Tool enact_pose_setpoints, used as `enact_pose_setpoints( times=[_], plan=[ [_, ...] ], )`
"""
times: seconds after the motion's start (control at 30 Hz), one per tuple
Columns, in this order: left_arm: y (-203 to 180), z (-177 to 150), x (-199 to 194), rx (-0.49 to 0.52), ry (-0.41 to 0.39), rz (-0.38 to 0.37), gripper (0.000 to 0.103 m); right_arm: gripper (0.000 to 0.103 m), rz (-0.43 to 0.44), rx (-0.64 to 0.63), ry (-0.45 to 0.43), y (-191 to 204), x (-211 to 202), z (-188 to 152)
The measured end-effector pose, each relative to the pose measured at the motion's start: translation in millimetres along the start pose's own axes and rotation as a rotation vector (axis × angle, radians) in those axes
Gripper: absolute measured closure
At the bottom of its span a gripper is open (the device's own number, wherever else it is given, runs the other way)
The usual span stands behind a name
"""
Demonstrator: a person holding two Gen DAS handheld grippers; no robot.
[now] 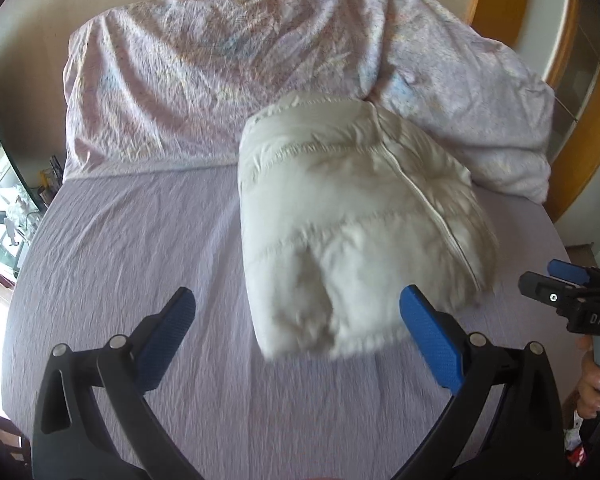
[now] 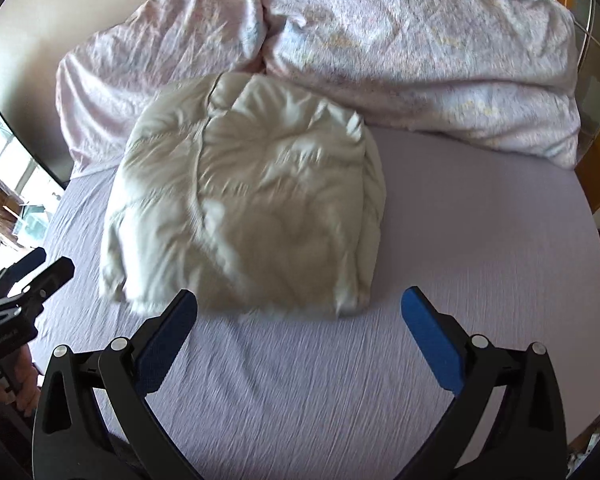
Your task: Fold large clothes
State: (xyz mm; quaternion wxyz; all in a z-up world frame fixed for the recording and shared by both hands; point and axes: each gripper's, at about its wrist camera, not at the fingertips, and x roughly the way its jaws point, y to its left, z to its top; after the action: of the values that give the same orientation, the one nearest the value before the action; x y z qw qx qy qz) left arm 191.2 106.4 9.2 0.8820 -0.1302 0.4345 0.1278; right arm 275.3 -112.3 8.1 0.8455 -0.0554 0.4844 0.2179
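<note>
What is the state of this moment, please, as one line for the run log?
jacket: folded bundle on bed sheet | left tongs: open, empty | right tongs: open, empty | duvet: bunched behind

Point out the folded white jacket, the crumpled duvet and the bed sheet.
folded white jacket (image 2: 252,200): right wrist view, top panel.
crumpled duvet (image 1: 188,72): left wrist view, wrinkled middle.
bed sheet (image 2: 480,240): right wrist view, bare lilac area.

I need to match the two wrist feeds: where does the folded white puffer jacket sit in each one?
Left wrist: folded white puffer jacket right of centre, above the right finger.
Right wrist: jacket left of centre, above the left finger.
Shared landmark: crumpled pink floral duvet just behind it.
</note>
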Motion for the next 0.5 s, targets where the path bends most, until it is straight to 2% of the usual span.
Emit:
enact_pose_setpoints(
  times=[0.2,0.5],
  plan=[
    [-7,-28,-19,0.005,0.016,-0.027,0.002,0.001,0.018,0.013,0.013,9,-11,-30],
    [-9,-53,-26,-0.003,0.034,-0.035,0.002,0.001,0.026,0.005,0.027,22,-17,-62]
  ],
)
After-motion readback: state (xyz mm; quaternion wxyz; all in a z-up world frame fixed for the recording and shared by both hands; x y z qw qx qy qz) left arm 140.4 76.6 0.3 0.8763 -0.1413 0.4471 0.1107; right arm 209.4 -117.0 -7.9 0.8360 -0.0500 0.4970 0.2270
